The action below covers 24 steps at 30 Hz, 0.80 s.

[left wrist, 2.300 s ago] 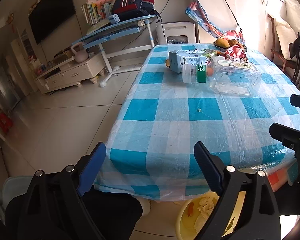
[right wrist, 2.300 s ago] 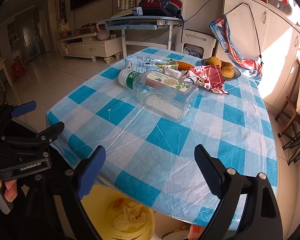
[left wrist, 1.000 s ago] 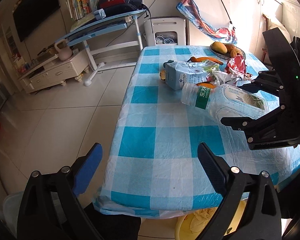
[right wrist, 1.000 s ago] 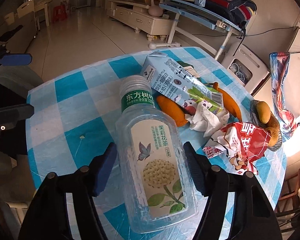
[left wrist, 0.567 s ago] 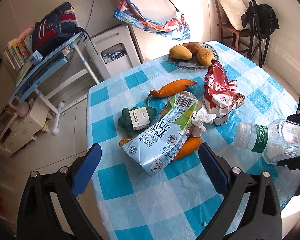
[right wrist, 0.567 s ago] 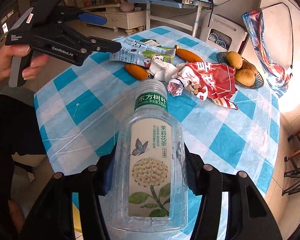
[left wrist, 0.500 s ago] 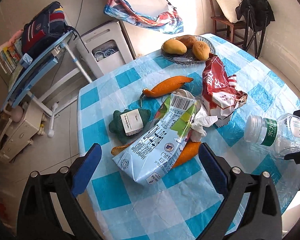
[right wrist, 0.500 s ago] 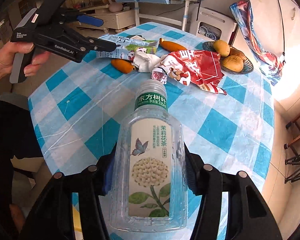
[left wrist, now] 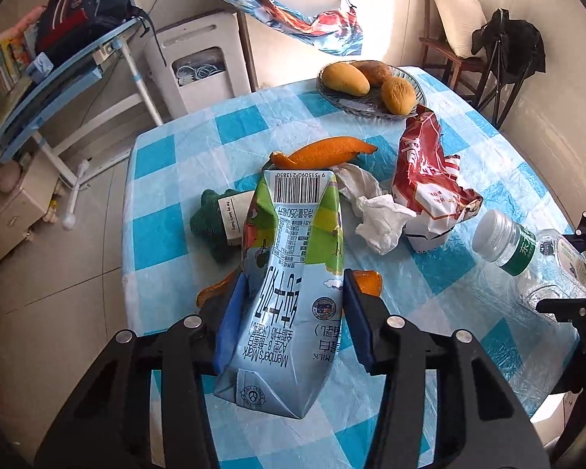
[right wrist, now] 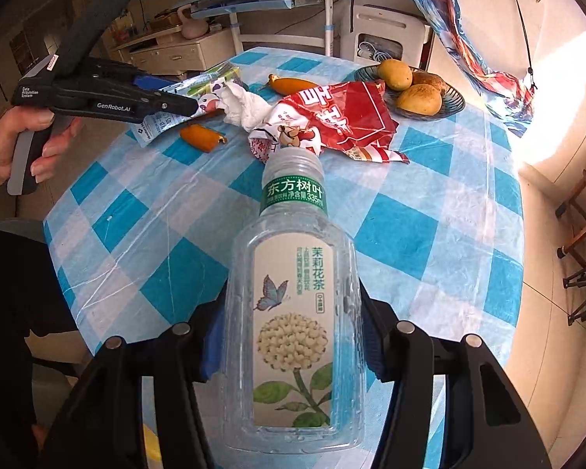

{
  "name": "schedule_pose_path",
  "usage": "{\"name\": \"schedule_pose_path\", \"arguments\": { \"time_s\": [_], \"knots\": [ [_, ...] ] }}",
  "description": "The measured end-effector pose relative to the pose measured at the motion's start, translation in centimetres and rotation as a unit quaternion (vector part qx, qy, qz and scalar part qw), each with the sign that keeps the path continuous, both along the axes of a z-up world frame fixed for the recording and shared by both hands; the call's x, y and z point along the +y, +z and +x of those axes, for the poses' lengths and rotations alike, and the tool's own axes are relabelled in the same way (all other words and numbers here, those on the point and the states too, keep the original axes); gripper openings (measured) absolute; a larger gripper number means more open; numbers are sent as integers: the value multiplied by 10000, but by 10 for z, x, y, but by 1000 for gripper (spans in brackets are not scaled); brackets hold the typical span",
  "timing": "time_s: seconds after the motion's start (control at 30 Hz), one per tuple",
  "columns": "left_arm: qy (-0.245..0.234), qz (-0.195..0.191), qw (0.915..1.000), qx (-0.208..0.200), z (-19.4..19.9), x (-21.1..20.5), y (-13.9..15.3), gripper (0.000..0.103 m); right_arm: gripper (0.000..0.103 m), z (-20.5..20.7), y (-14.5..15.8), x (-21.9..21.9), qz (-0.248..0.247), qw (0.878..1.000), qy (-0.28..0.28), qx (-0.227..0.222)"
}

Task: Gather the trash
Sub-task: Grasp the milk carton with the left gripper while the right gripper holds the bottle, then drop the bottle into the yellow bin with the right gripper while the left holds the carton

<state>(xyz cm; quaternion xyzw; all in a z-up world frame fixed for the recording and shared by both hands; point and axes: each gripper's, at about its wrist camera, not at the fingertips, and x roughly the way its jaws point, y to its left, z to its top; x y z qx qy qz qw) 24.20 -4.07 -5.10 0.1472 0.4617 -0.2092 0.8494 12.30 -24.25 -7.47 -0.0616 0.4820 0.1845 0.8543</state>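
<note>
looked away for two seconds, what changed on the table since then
The right hand-held gripper took the bottle and holds it off the cloth. The left hand-held gripper moved over to the milk carton, and its jaws are closing around it. The red bag, tissue, peels and fruit plate stayed put.
</note>
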Motion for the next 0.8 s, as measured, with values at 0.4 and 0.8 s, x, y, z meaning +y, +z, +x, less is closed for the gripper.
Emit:
{"name": "schedule_pose_path", "arguments": {
  "time_s": [0.4, 0.8],
  "knots": [
    [683, -788, 9945, -81, -131, 46, 25, 46, 55, -57, 22, 26, 761, 9966, 91, -300],
    [949, -708, 9925, -286, -200, 66, 33, 47, 55, -149, 2, 82, 940, 9900, 1047, 123]
  ]
}}
